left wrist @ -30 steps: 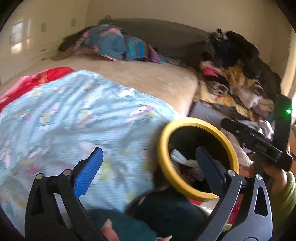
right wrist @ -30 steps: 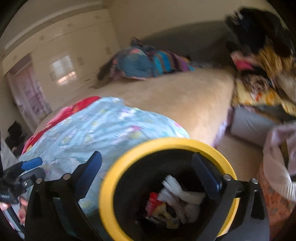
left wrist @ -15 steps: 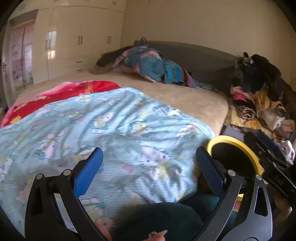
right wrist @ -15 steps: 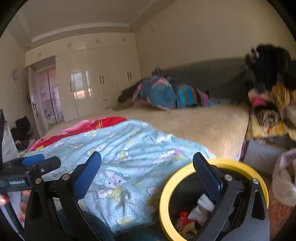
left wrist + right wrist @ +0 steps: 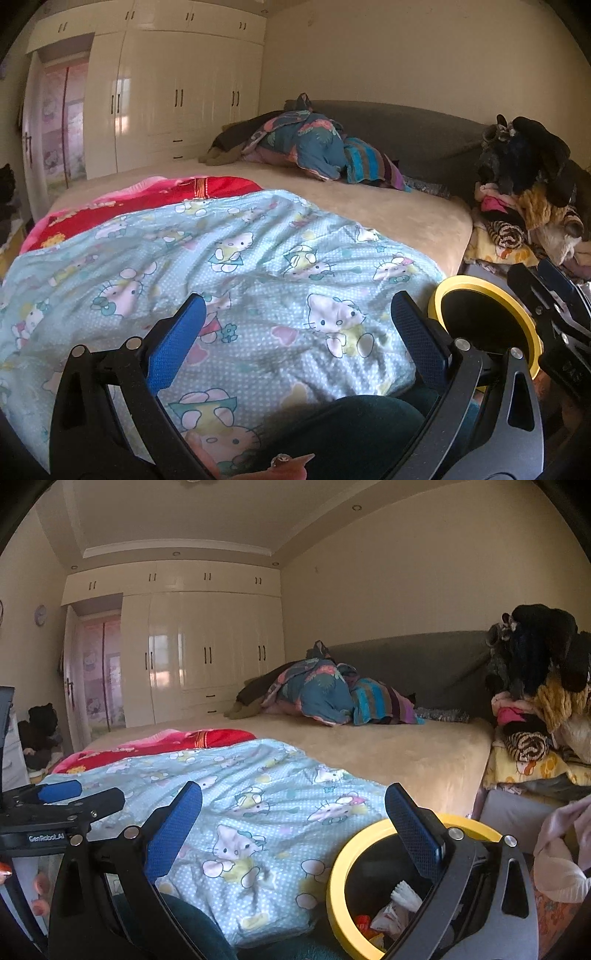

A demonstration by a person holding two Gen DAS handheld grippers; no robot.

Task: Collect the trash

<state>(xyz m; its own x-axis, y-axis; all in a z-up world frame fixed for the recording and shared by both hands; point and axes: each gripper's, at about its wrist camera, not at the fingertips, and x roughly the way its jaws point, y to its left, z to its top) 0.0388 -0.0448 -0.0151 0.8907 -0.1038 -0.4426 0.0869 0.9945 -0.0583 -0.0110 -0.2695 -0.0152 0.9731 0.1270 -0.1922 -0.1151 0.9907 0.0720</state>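
Note:
A black bin with a yellow rim (image 5: pixel 343 871) stands beside the bed at the lower right; white and red wrappers (image 5: pixel 391 910) lie inside it. In the left wrist view the same bin (image 5: pixel 439 299) shows at the right, its inside dark. My right gripper (image 5: pixel 293 830) is open and empty, raised above the bin and the quilt. My left gripper (image 5: pixel 297 338) is open and empty too, held over the light blue cartoon quilt (image 5: pixel 236 266). The left gripper (image 5: pixel 74 797) also shows at the left edge of the right wrist view, and the right gripper's body (image 5: pixel 554 317) at the right edge of the left wrist view.
A beige bed (image 5: pixel 406 753) carries a red blanket (image 5: pixel 177 740) and a heap of colourful bedding (image 5: pixel 332 694) by the grey headboard. A clothes pile (image 5: pixel 539 701) rises at the right. White wardrobes (image 5: pixel 203 646) line the far wall. A person's dark-clad knee (image 5: pixel 351 428) is below.
Both grippers have risen and tilted up from the bin toward the room. The bin has slid low and right in both views. Both stayed open.

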